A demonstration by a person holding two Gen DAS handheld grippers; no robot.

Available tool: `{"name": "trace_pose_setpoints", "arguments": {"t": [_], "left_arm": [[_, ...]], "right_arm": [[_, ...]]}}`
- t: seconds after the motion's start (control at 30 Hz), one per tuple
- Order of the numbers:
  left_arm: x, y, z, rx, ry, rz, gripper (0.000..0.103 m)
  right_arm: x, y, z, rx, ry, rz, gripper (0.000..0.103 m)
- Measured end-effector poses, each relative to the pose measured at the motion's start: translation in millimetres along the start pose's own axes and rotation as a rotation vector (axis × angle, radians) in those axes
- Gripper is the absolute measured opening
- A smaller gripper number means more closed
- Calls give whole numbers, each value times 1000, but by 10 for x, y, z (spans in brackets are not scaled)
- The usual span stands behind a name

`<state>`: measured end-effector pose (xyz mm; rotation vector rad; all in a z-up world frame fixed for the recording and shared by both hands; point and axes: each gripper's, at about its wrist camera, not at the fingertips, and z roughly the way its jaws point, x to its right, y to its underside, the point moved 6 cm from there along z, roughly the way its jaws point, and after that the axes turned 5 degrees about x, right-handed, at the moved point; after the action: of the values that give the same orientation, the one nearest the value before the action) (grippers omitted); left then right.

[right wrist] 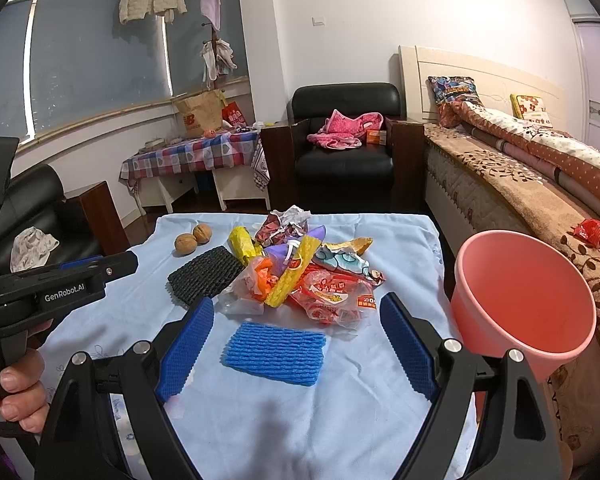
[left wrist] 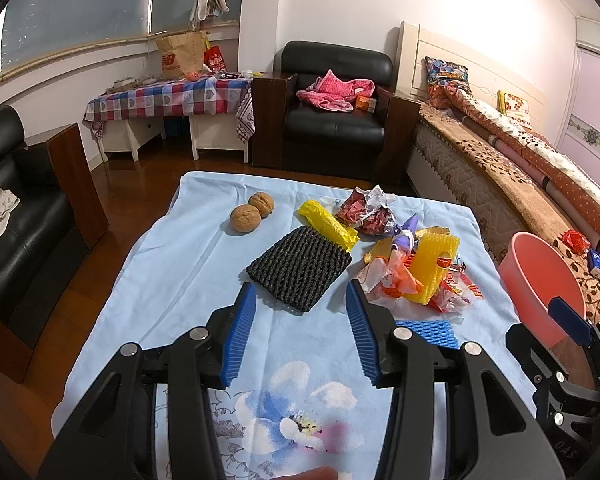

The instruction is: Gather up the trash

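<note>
Trash lies on a table under a light blue cloth (left wrist: 188, 280): a black foam net (left wrist: 298, 270) (right wrist: 206, 276), a blue foam net (right wrist: 274, 351) (left wrist: 430, 330), a yellow foam net (left wrist: 432, 264), a yellow wrapper roll (left wrist: 328, 226), crumpled red paper (left wrist: 366, 212), red snack wrappers (right wrist: 336, 294) and two walnuts (left wrist: 252, 212) (right wrist: 192, 239). My left gripper (left wrist: 302, 296) is open just short of the black net, holding nothing. My right gripper (right wrist: 298, 312) is open, with the blue net between and just ahead of its fingers. A pink bucket (right wrist: 524, 300) (left wrist: 540, 280) stands at the table's right.
A bed (right wrist: 520, 184) with patterned covers runs along the right behind the bucket. A black armchair (left wrist: 336, 120) stands beyond the table, another dark sofa (left wrist: 16, 216) at the left. A checked side table (left wrist: 168, 98) sits by the window. A person's hand (right wrist: 16, 392) grips the left tool.
</note>
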<state>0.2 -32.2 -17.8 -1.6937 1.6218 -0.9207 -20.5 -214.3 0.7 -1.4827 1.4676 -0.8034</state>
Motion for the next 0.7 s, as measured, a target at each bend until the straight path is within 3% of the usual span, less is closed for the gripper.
{"name": "trace_pose_setpoints", "arguments": {"t": [0.7], "left_arm": [[-74, 89, 179, -52, 22, 6, 47]], "right_arm": [[130, 139, 165, -60, 7, 49, 84]]}}
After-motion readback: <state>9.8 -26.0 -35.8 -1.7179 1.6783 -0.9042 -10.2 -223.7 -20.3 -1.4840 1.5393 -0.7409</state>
